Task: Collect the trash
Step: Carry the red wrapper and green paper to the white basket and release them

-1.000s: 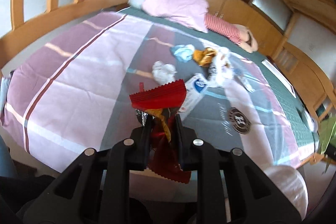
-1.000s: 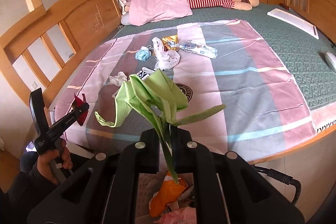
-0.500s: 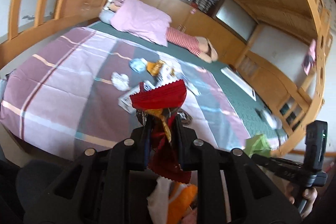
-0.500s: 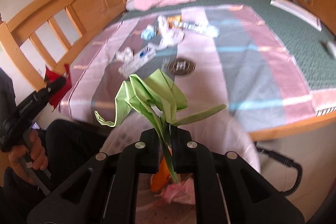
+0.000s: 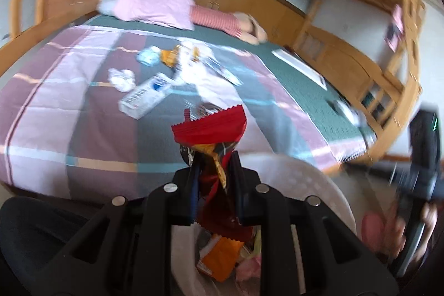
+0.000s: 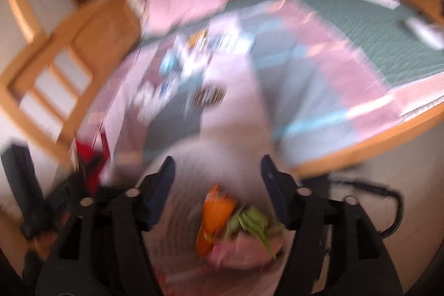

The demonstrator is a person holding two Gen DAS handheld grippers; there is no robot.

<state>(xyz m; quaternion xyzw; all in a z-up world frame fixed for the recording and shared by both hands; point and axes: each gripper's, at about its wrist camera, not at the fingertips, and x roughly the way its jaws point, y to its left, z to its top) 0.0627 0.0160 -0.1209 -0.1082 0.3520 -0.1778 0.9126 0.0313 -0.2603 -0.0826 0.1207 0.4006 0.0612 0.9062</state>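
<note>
Green wrapper dropped from opening right tongs, bin blurred

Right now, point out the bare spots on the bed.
Free: the striped blanket's near-left corner, and the green cover between the blanket and the white strip. Crowded: mid-blanket around the white carton, crumpled tissue and wrappers.

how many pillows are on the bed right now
2, both at the head of the bed: a pink pillow and, beside it, a red-and-white striped pillow. Others could be out of view.
</note>
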